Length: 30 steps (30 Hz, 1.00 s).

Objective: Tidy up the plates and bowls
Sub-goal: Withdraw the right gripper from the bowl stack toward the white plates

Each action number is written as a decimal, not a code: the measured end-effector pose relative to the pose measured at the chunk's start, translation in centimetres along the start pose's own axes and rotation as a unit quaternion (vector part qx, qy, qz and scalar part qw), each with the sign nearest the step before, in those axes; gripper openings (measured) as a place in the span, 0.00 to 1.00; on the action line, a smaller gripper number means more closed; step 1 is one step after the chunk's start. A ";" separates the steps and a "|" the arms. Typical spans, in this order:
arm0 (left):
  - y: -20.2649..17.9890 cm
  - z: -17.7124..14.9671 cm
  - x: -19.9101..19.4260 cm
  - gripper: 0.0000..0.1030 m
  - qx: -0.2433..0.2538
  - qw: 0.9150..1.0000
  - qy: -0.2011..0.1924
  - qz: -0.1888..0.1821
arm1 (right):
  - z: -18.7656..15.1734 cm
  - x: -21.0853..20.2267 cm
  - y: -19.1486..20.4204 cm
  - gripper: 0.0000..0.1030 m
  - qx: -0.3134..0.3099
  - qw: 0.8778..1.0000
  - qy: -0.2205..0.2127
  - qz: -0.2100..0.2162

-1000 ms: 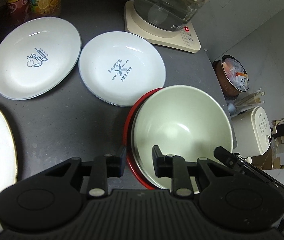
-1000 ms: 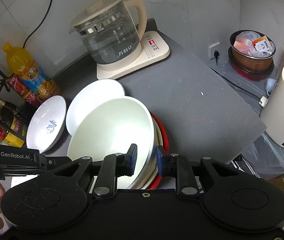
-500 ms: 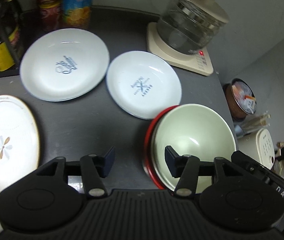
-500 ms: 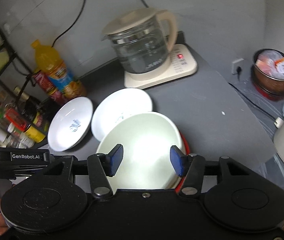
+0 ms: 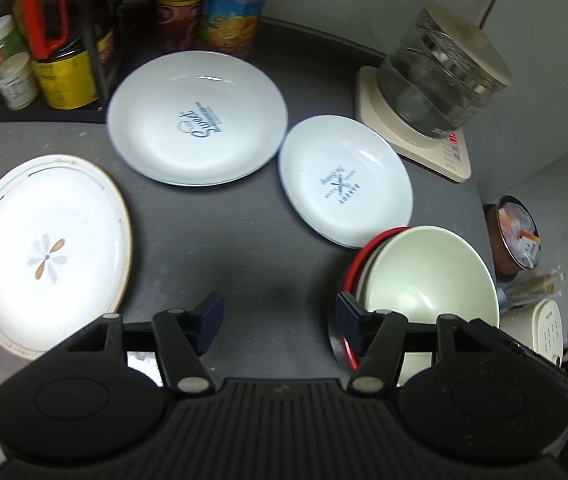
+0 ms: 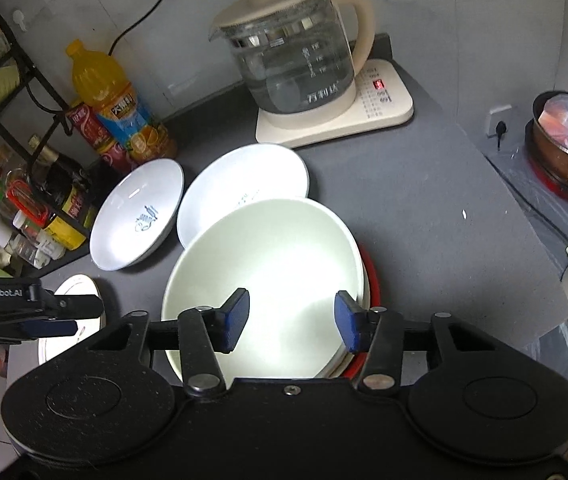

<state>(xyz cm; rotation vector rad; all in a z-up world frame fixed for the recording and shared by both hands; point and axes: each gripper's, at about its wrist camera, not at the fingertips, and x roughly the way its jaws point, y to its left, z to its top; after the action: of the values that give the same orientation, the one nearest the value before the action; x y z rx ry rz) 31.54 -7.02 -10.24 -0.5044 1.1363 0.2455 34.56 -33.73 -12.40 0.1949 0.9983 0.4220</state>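
Countertop (image 5: 268, 240): grey surface on which all the dishes are laid out; a kettle (image 6: 295, 48) on its base is set at the back.
Bowl stack (image 5: 427, 276): a pale green bowl is nested in a red-rimmed one at the near right corner of the counter. A second ago its rim was pinched by both grippers; it is now released and left resting there.
Loose plates: Sweet plate (image 5: 198, 118), Bakery plate (image 5: 343, 180) and flower plate (image 5: 46, 256) are lying apart, not yet stacked.
Left gripper (image 5: 280, 312): jaws spread wide, nothing held; it has been drawn back and swung toward the plates.
Right gripper (image 6: 289, 322): jaws spread wide, empty, raised above the green bowl.
Assessment: bowl stacking is judged complete; gathering the plates is judged to come next.
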 end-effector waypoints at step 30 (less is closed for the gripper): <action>2.9 -1.7 -2.7 0.75 -0.099 0.992 -0.024 0.069 | 3.9 1.7 5.9 0.63 -0.108 0.986 0.028 0.120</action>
<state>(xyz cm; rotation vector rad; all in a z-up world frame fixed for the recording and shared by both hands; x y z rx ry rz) 27.82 -5.18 -9.09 -0.5921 1.1061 0.4925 37.13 -27.56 -9.59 0.1084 0.9804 0.7558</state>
